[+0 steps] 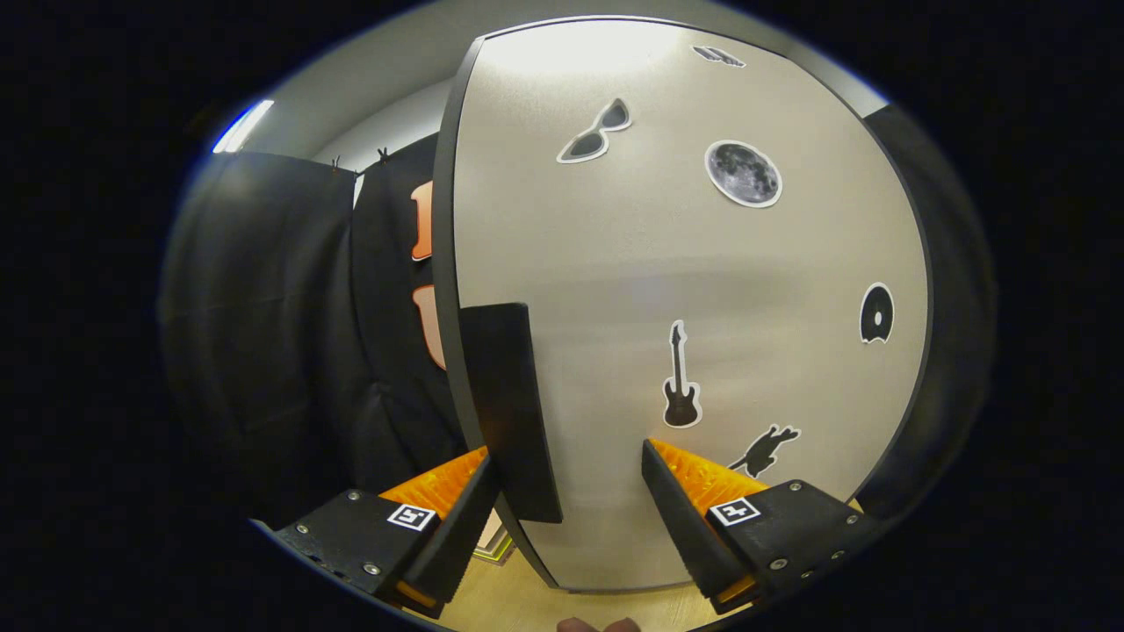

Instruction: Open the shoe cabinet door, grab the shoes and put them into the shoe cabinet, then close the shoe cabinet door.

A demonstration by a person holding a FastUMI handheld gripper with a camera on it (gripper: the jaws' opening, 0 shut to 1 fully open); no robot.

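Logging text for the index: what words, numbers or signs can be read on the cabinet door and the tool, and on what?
cabinet door: no words; its stickers are pictures only.
tool, open with a finger either side of the black handle: square coded tags, no readable text.

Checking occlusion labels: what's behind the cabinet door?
Nothing of the interior shows: the shut cabinet door, with stickers, covers it. Past its left edge hangs black cloth. The open hand-held gripper straddles the door's black handle.
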